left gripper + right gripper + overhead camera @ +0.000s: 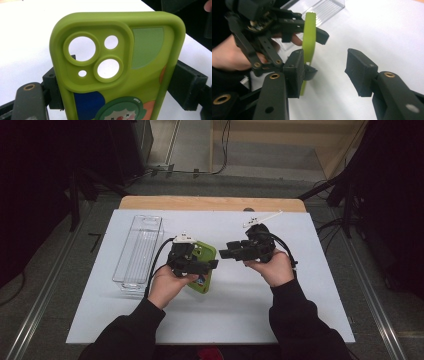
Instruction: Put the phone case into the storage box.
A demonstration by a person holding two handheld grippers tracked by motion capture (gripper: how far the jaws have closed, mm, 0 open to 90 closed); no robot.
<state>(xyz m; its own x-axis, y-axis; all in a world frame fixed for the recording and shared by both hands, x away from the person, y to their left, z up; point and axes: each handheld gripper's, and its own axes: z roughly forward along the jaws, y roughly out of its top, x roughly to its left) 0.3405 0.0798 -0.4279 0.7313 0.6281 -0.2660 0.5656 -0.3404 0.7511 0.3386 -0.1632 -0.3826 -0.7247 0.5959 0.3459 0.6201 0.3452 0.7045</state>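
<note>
Your bench (300, 310) carries a white sheet with a strip of bare wood along its far edge. At its left side lies a long clear plastic bin (138, 254), running lengthwise away from you, just beside your left hand.

Your left gripper (212, 265) is clenched on a green phone case (207, 255), its jaws pressing the case's two long edges. From the left gripper view, the case's back faces the camera: a raised camera island with two large round cut-outs and two small ones, a pale green patch beside it, and below it a blue patch and a clown face with a red nose. From the right gripper view, you hold the case edge-on, lifted above the white sheet, with the bin behind it.

Your right gripper (223, 253) is released, its jaws spread wide with nothing between them. It points toward the left gripper and sits just beside the case, near the middle of the bench.
</note>
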